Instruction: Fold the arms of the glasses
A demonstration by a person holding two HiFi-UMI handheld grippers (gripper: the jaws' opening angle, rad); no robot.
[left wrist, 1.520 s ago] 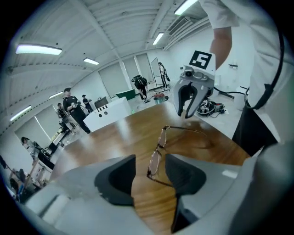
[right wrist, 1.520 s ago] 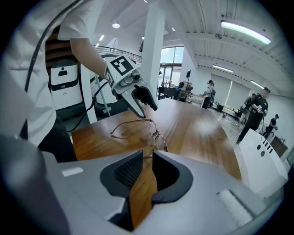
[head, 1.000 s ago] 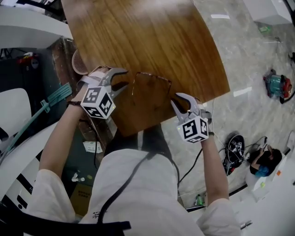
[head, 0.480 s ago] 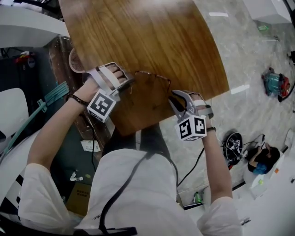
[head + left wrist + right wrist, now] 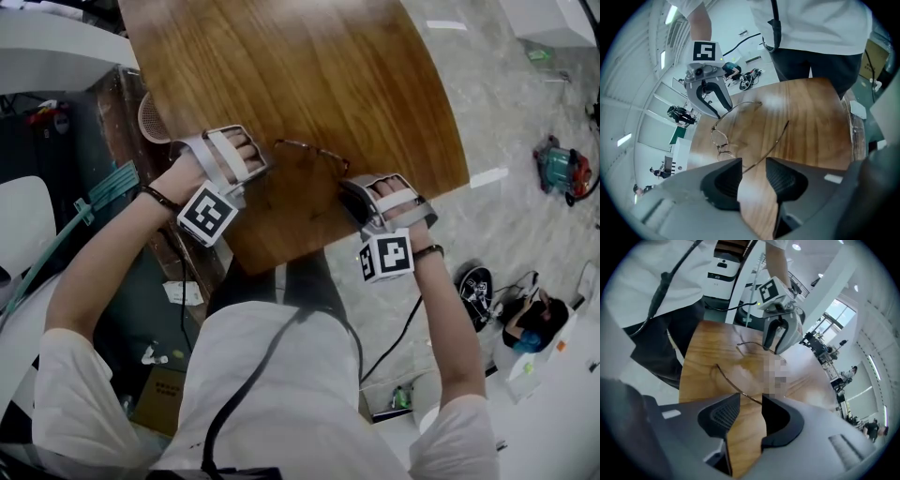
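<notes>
Counter (image 5: 309,84) of brown wood lies under both claws. Left claw (image 5: 753,164), jaws just closing, and right claw (image 5: 751,401), jaws just opening, both stand released with a gap. Glasses (image 5: 311,149) lie between them, one thin arm passing through each gap.

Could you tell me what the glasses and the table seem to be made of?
Glasses: probably thin metal wire, brownish-gold and slightly shiny; the rims and arms are very fine and the lenses are clear. Table: wood or wood veneer, warm brown with streaked grain, and a smooth semi-gloss finish that shows soft light patches. Whether it is solid wood or laminate cannot be told.
</notes>
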